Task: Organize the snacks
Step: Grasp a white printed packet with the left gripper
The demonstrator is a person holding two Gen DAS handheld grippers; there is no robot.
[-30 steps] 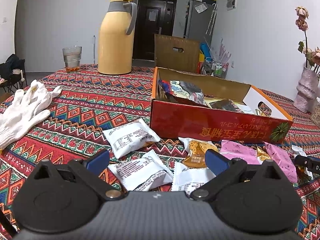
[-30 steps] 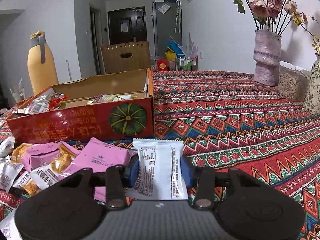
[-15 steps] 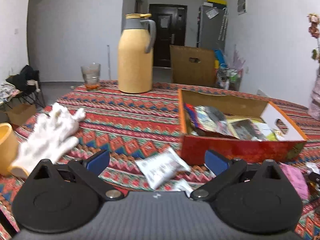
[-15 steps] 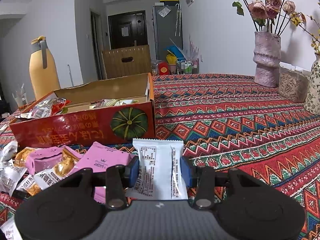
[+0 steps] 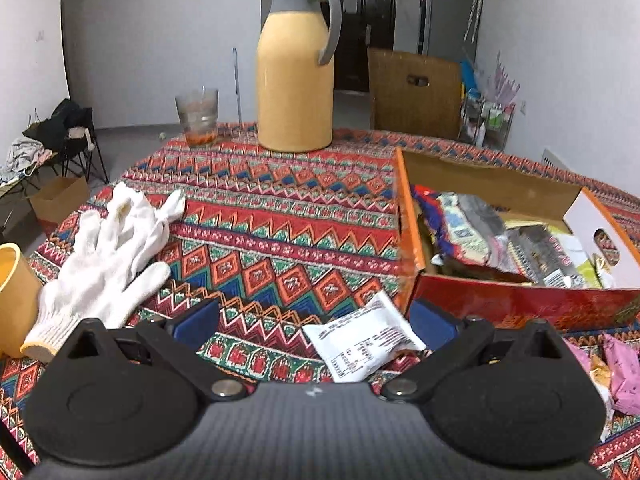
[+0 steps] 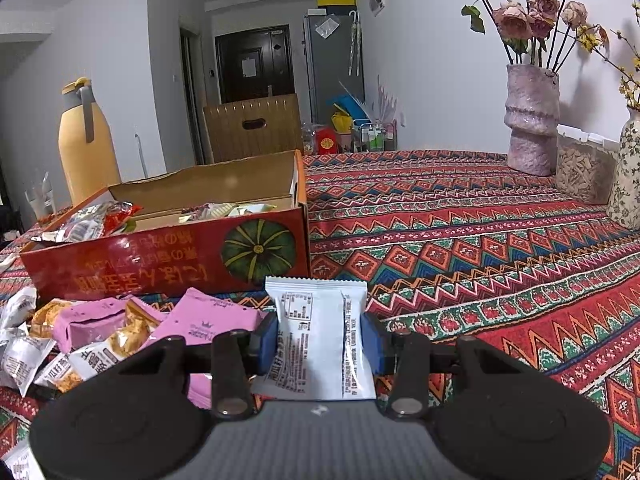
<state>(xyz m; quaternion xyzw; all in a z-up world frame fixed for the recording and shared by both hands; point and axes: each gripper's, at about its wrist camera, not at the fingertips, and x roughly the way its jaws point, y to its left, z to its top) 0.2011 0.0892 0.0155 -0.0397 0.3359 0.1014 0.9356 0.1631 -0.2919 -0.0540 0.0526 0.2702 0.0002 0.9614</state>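
Beside red box (image 6: 160,268), right gripper (image 6: 320,338) clamping white packet (image 6: 318,336), left gripper (image 5: 314,326) empty

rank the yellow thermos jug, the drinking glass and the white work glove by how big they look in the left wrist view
1. yellow thermos jug, tallest and bulkiest in the picture.
2. white work glove; it lies nearer the camera, so its true rank against the jug is unsure.
3. drinking glass, clearly smallest.

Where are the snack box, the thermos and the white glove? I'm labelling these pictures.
snack box (image 6: 160,268): right wrist view, on its red front wall.
thermos (image 5: 295,92): left wrist view, on the middle of its yellow body.
white glove (image 5: 104,264): left wrist view, on its palm.
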